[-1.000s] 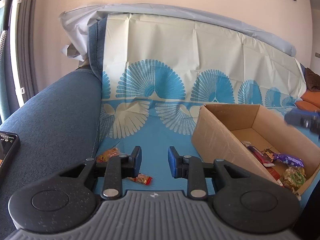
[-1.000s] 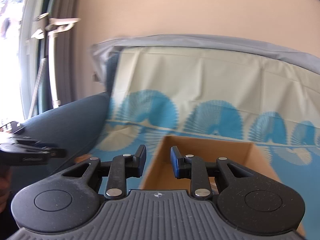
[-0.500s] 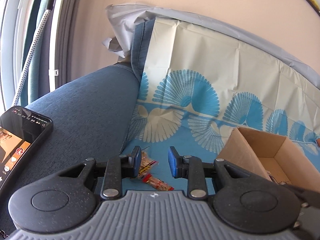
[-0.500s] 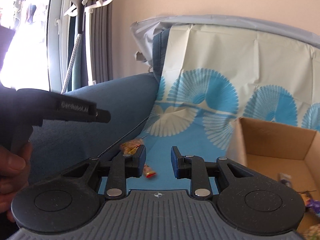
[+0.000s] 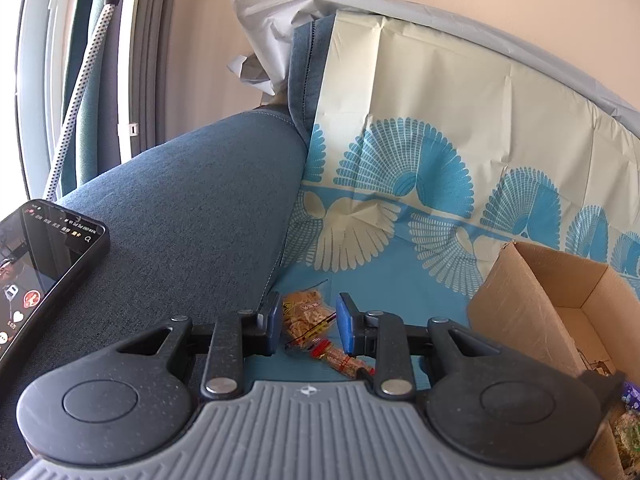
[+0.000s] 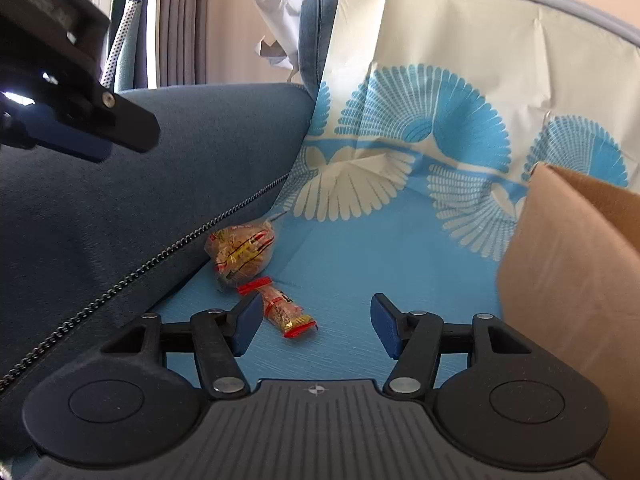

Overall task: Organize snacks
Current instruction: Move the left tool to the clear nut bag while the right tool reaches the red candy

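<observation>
Two snacks lie on the blue cloth by the sofa arm: a round clear bag of yellow-brown biscuits point(image 6: 242, 254) and a slim red-ended packet point(image 6: 282, 308). Both also show in the left wrist view, the bag point(image 5: 304, 314) and the packet point(image 5: 340, 358). My right gripper point(image 6: 316, 326) is open wide, low over the cloth, with the slim packet just ahead of its left finger. My left gripper point(image 5: 308, 326) is open and empty, hovering above both snacks. The cardboard box point(image 5: 532, 308) stands to the right; its wall point(image 6: 568, 264) is close to my right gripper.
The blue sofa arm point(image 5: 180, 216) rises on the left with a phone point(image 5: 36, 264) lying on it. The patterned cloth point(image 6: 420, 120) covers seat and backrest. Some wrapped snacks point(image 5: 628, 420) lie in the box. The left gripper's body point(image 6: 76, 92) hangs at the upper left of the right wrist view.
Both grippers have swung left from the box toward the snacks by the sofa arm. My right gripper has dropped low and opened wider. My left gripper stays open above them.
</observation>
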`<action>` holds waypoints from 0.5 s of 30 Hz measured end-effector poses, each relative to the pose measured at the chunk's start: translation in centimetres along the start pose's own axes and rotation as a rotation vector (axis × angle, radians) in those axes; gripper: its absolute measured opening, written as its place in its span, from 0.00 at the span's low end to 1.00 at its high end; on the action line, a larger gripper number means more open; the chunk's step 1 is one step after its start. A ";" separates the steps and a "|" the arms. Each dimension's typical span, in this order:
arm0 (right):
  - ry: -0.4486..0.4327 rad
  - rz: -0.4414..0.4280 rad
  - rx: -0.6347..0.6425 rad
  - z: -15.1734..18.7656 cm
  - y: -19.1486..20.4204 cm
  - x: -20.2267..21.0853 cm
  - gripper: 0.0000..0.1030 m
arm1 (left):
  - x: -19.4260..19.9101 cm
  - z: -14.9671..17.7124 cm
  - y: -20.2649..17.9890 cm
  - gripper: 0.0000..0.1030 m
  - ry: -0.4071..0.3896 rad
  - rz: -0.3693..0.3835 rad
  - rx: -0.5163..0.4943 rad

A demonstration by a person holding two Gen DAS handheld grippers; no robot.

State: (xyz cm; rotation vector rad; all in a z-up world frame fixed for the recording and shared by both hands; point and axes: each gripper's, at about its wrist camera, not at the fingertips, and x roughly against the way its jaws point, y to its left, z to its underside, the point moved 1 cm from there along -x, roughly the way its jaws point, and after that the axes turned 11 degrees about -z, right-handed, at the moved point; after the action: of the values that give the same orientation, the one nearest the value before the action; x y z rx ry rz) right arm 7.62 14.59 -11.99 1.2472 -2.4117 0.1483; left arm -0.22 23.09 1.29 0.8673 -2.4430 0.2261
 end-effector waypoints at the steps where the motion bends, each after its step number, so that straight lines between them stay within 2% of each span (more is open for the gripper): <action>1: 0.005 -0.007 0.011 0.0 0.1 -0.5 0.60 | -0.1 0.0 -0.2 0.31 -0.001 -0.002 -0.009; 6: 0.032 -0.048 0.067 -0.5 0.7 -2.9 0.61 | -0.6 0.2 -0.6 0.32 0.015 -0.020 -0.032; 11: 0.120 -0.074 0.021 -0.2 -0.2 -4.6 0.58 | -0.9 0.2 -0.6 0.32 0.020 -0.029 -0.033; 15: 0.132 -0.095 0.010 0.1 -0.4 -4.8 0.38 | -1.0 0.2 -1.1 0.32 0.019 -0.032 -0.046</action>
State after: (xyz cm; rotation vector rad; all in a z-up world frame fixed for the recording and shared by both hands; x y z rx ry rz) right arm 10.35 17.93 -14.10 1.3115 -2.2377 0.2087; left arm 0.98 22.71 0.57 0.8802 -2.4055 0.1646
